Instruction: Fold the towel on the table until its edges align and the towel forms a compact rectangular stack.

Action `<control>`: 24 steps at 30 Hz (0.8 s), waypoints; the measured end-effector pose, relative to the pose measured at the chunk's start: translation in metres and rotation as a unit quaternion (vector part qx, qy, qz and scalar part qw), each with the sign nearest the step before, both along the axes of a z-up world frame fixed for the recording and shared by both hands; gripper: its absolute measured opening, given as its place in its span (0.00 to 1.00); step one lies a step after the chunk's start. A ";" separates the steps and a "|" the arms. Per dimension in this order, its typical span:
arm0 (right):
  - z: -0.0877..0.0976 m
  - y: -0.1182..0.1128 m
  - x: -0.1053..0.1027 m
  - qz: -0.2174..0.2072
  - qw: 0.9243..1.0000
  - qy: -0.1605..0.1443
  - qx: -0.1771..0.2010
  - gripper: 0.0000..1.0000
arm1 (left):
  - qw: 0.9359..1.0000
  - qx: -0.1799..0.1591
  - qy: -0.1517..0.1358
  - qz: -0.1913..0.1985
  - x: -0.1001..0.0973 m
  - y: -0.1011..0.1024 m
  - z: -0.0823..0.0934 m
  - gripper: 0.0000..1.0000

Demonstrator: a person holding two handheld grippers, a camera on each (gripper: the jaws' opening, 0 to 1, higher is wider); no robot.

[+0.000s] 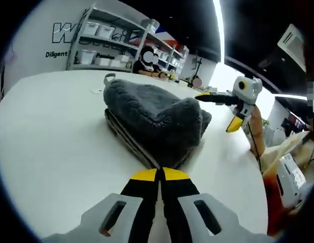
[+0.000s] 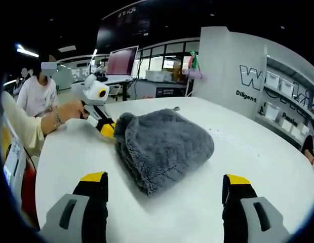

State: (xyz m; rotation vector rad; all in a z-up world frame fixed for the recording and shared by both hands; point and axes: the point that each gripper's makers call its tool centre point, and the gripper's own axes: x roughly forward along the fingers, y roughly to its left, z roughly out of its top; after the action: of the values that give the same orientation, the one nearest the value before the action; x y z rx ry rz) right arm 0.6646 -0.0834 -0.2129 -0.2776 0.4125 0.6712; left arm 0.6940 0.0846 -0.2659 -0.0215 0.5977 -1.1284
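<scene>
Two claws differ: your left claw (image 1: 160, 174) is pressed together at the towel's (image 1: 157, 119) near edge, your right claw (image 2: 166, 183) spread wide. The towel sits bunched mid-tabletop (image 1: 55, 136); a careless tug could unravel its folds

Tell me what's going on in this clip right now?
A person is folding a fluffy dark grey towel on a round white table with two hand-held grippers. The left hand-held gripper has its jaws closed at the near edge of the towel, apparently pinching it. The right hand-held gripper hangs open above the table, short of the towel. The towel is already bunched into a thick, lumpy stack, not yet a neat rectangle.
</scene>
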 end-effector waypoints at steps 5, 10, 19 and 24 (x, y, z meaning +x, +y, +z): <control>0.000 -0.001 0.000 -0.002 1.000 0.002 0.001 0.96 | 1.000 0.002 0.000 0.002 0.002 0.000 -0.002 0.01; -0.002 -0.001 0.000 -0.005 1.000 0.005 0.001 0.97 | 1.000 0.008 -0.008 0.001 0.002 0.000 -0.002 0.01; -0.004 -0.001 0.001 -0.005 1.000 0.011 0.000 0.98 | 0.999 0.022 -0.031 0.000 0.003 -0.001 -0.001 0.01; -0.005 -0.002 0.002 -0.005 1.000 0.013 0.000 0.98 | 0.999 0.029 -0.040 0.000 0.004 -0.001 0.000 0.02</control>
State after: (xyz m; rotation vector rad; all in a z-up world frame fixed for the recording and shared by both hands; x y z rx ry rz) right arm 0.6664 -0.0851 -0.2180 -0.2664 0.4388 0.6650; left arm 0.6984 0.0839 -0.2658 0.0732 0.5589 -1.1062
